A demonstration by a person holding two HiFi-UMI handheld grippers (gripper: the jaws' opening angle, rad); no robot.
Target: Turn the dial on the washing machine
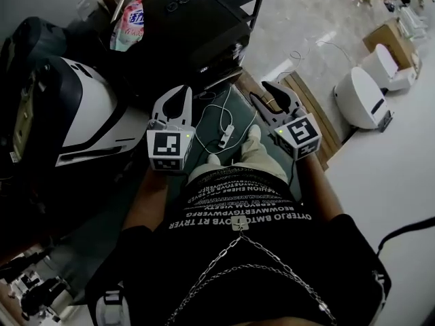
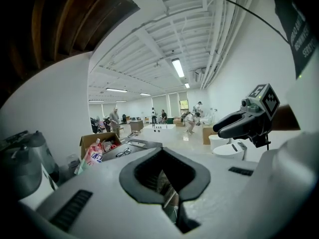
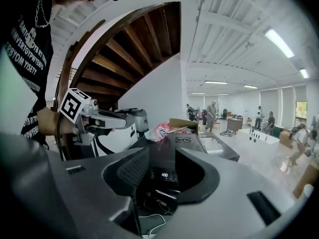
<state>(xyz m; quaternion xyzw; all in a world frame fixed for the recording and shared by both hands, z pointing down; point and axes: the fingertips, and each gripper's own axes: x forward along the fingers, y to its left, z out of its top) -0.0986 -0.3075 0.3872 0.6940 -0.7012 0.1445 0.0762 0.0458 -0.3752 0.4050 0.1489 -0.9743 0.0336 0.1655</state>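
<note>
The black washing machine stands ahead of me, at the top of the head view. In the right gripper view its lit display shows between the jaws, but I cannot make out the dial. My left gripper is held in front of my body and short of the machine. Its jaws are shut, the tips meet, and nothing is between them. My right gripper hangs level with it to the right. Its jaws stand apart with nothing in them. Neither gripper touches the machine.
A pair of glasses lies on the machine's top, with a detergent pouch beside it. A white and black appliance stands at the left. A white cable lies on the floor by my shoe. White toilets stand at the right.
</note>
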